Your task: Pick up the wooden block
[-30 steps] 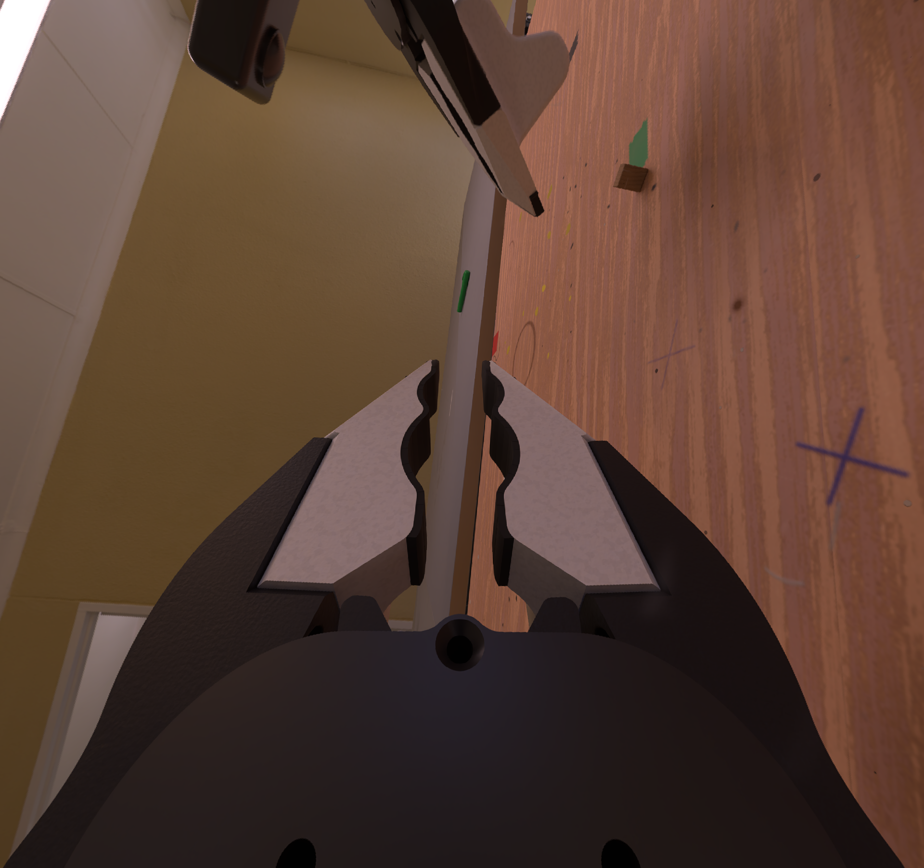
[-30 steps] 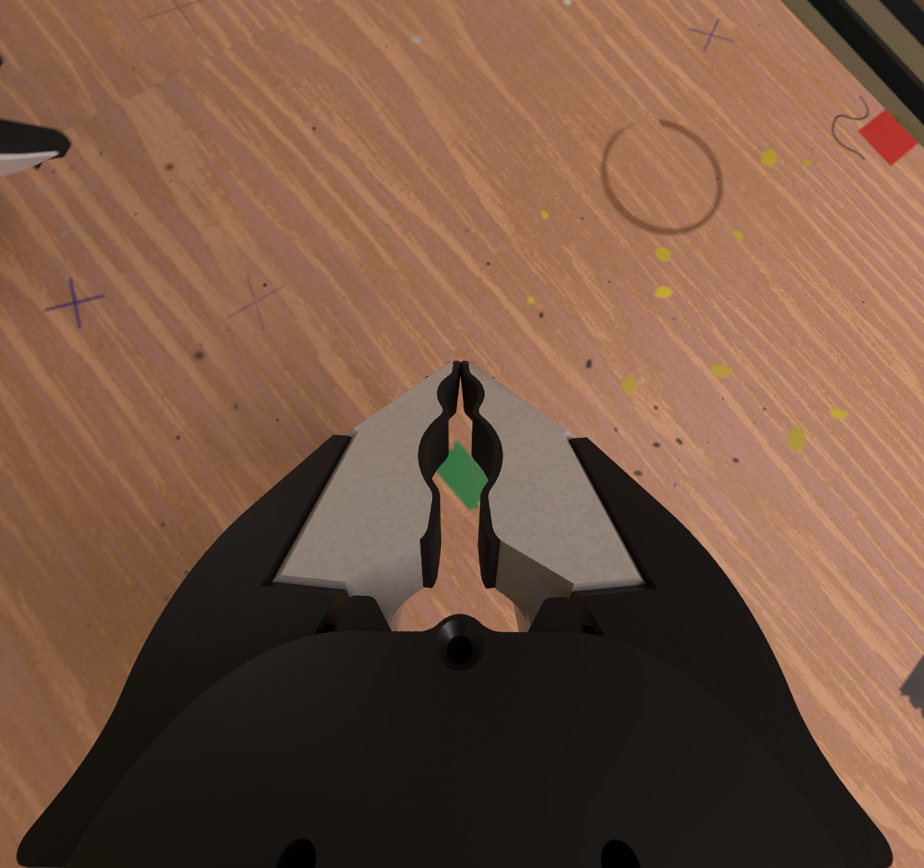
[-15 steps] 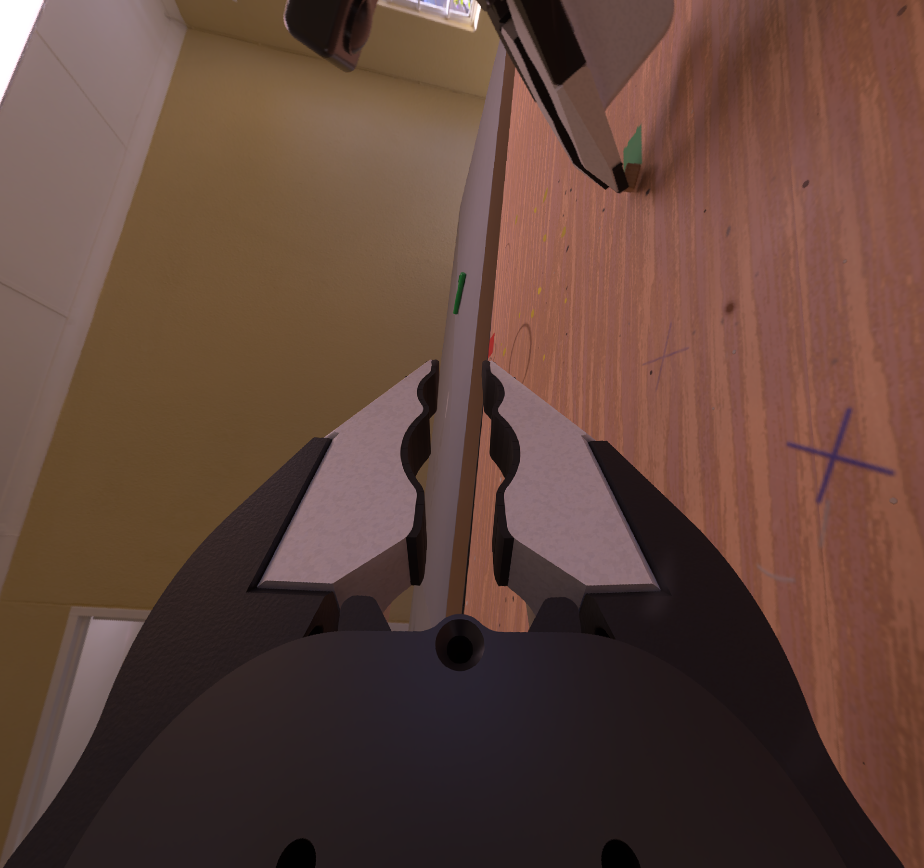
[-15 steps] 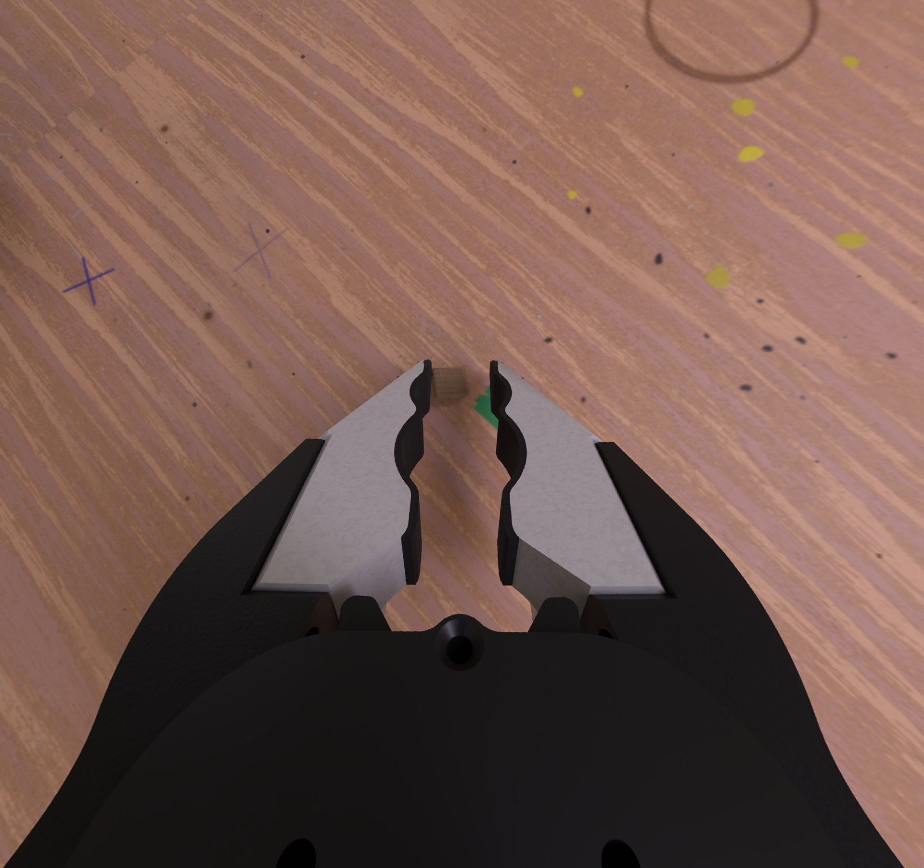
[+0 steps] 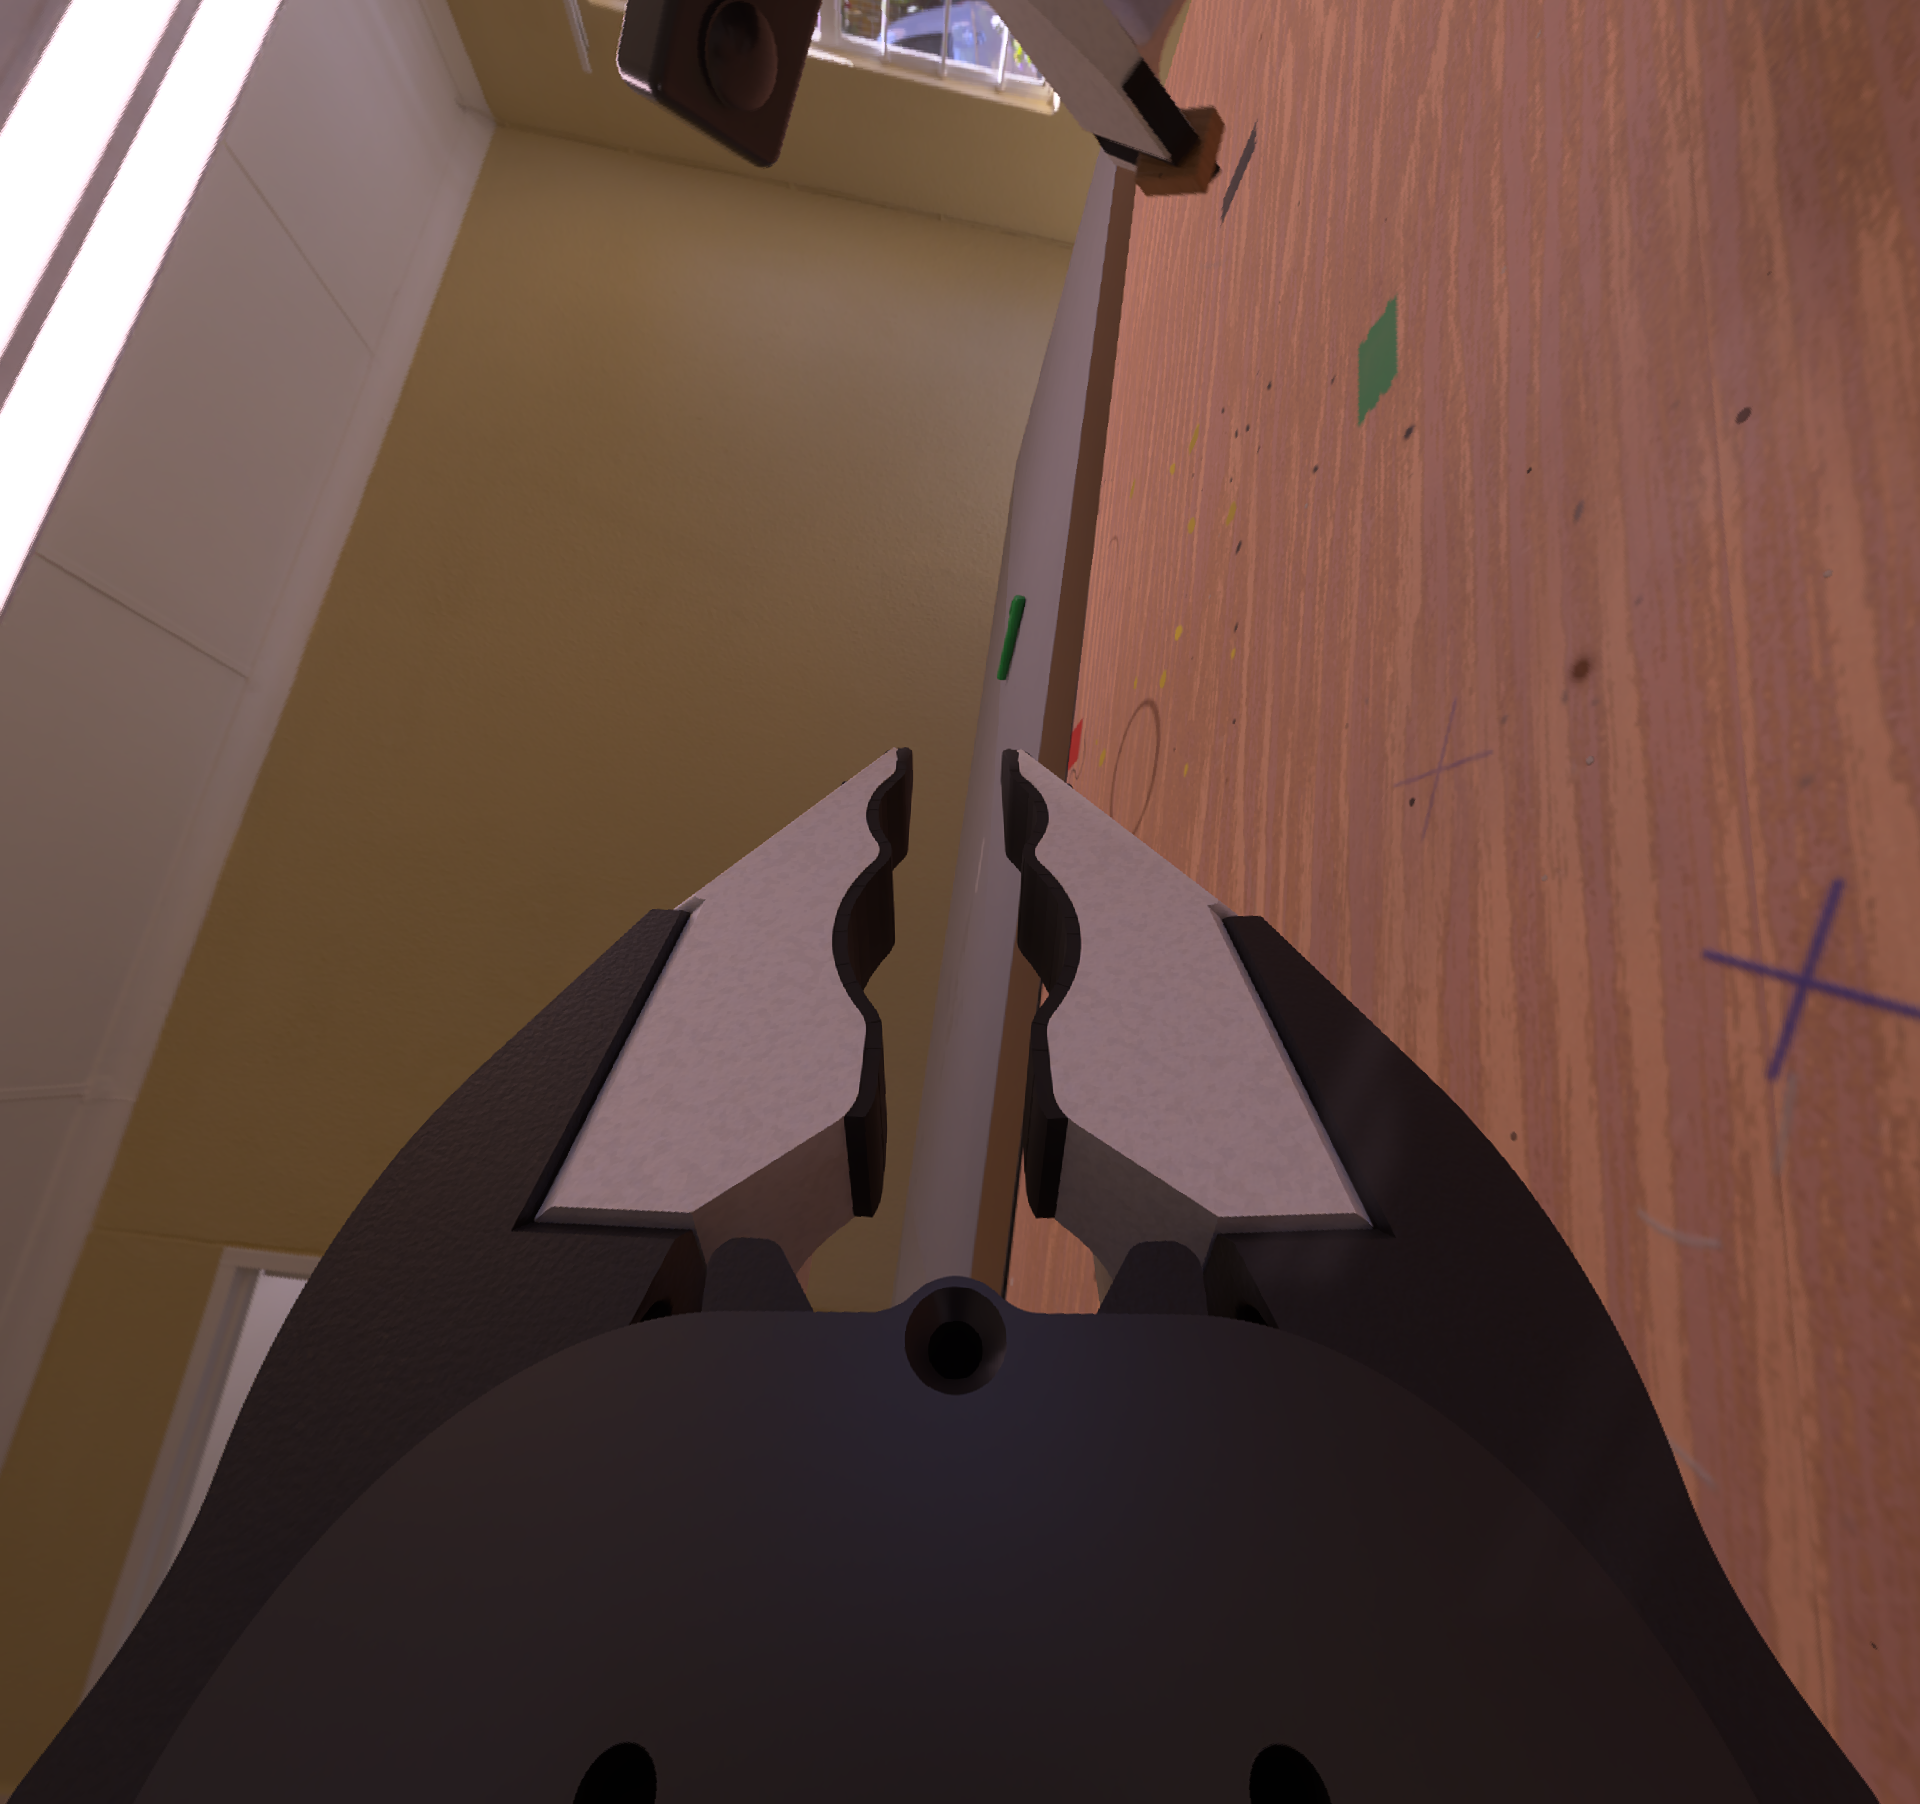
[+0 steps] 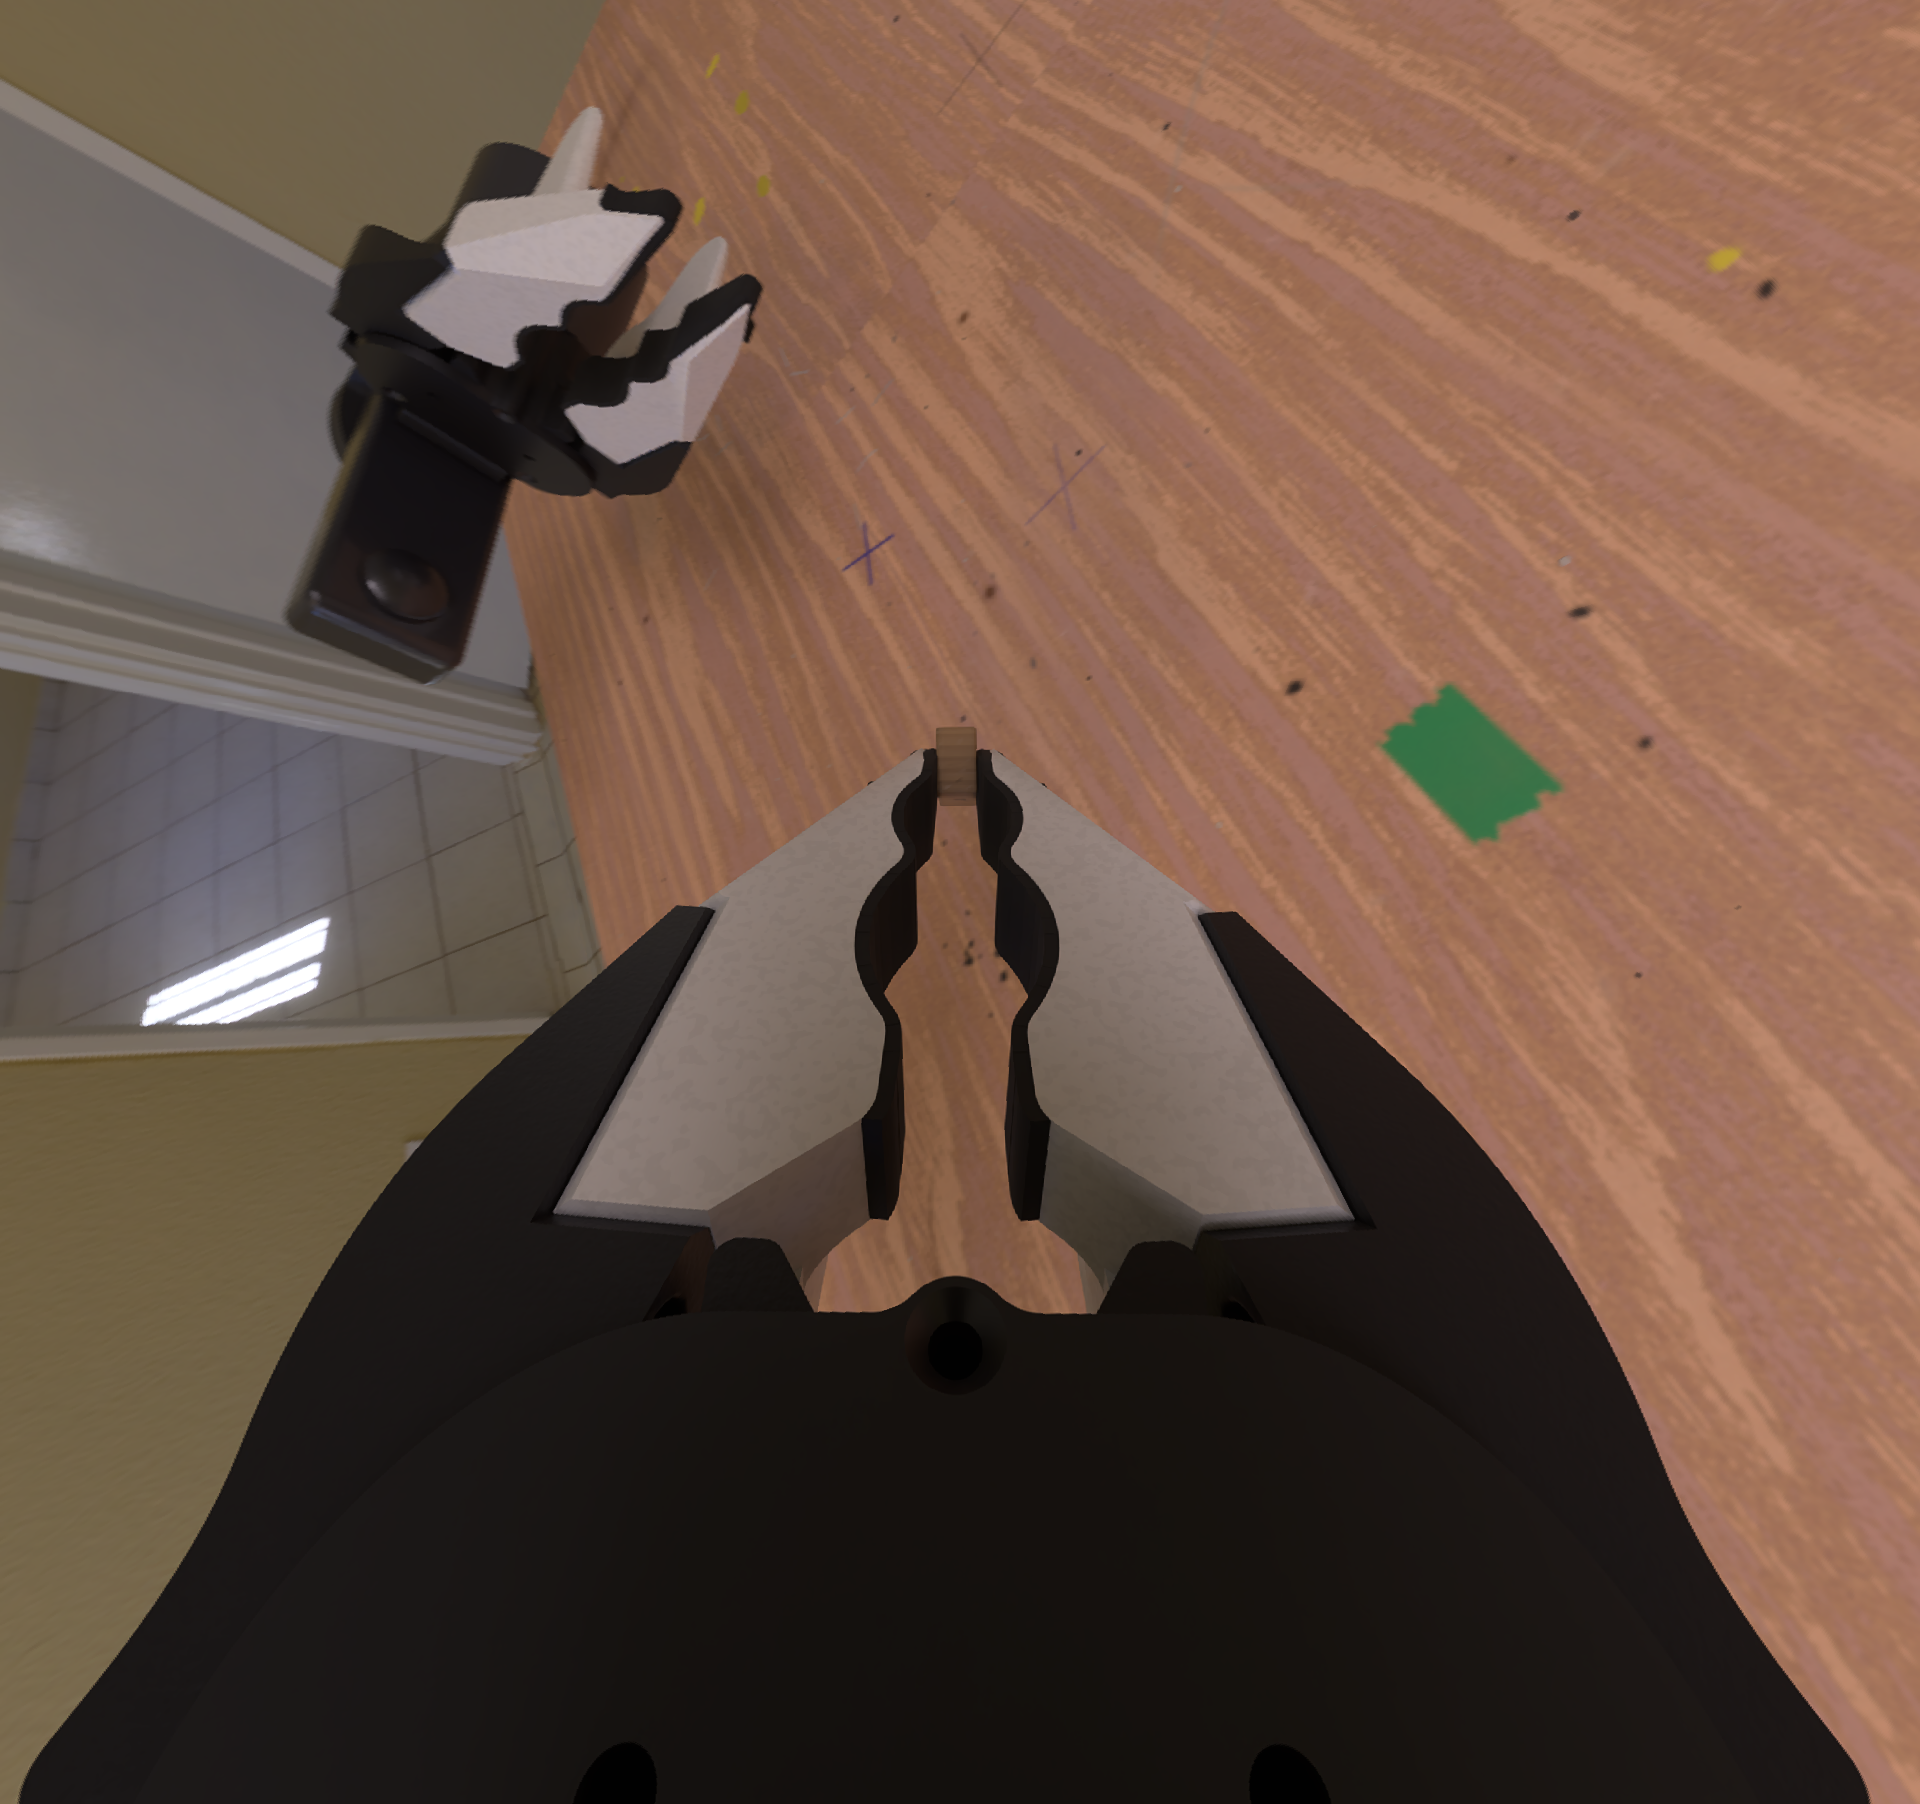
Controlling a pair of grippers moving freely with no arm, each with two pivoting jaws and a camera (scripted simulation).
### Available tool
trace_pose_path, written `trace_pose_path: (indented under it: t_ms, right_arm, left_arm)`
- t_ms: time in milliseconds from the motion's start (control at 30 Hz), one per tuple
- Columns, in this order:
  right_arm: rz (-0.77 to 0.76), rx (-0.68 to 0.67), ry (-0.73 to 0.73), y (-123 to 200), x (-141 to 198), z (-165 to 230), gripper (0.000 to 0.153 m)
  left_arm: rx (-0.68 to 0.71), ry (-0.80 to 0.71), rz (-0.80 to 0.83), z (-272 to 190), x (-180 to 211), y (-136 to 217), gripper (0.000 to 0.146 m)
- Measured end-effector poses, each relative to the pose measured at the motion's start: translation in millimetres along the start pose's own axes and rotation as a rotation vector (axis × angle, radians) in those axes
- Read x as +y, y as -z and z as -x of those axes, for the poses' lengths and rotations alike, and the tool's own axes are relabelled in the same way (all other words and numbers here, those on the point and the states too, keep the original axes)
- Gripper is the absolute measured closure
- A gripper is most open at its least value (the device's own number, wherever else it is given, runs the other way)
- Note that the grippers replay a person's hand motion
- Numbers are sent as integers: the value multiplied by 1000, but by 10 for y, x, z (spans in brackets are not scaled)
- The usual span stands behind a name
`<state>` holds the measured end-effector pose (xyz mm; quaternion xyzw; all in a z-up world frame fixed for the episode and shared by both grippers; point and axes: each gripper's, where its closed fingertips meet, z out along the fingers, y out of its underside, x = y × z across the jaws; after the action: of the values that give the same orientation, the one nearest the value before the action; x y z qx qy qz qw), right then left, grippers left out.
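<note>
The wooden block (image 6: 954, 755) is a small tan cube pinched between the tips of my right gripper (image 6: 956, 767), which is shut on it. In the left wrist view the block (image 5: 1184, 162) hangs a little off the wooden table (image 5: 1558, 507), under the right gripper's fingertip (image 5: 1148, 118). My left gripper (image 5: 956, 767) is open and empty, held at the table's edge far from the block. It also shows in the right wrist view (image 6: 634, 320), to the upper left.
A flat green patch (image 6: 1470, 767) lies on the table right of the block, also in the left wrist view (image 5: 1377, 362). Purple pen crosses (image 5: 1808, 975), a ring stain (image 5: 1138, 757), a red patch (image 5: 1075, 744) and yellow specks mark the wood. The table edge (image 6: 540, 611) borders a yellow wall.
My right gripper has shut on the block and carried it up and away from the green patch, tilting as it went. My left gripper has stayed open and nearly still.
</note>
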<state>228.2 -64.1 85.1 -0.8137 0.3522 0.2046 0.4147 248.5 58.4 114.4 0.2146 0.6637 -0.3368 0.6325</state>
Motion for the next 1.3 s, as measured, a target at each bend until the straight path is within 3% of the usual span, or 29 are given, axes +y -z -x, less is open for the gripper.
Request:
trace_pose_path:
  t_ms: [267,433,1033,1300]
  right_arm:
    - [44,-205,-25,-94,38,266,146]
    - [67,-258,-49,-155,37,310,146]
    - [89,-334,-110,-289,82,340,146]
    - [-40,-308,-69,-145,-108,285,146]
  left_arm:
    - [11,-78,-27,-48,-127,-39,129]
    - [17,-131,-41,-83,-200,-42,130]
    - [16,-182,-35,-92,-221,-44,130]
    - [46,-72,-43,-112,-256,-63,130]
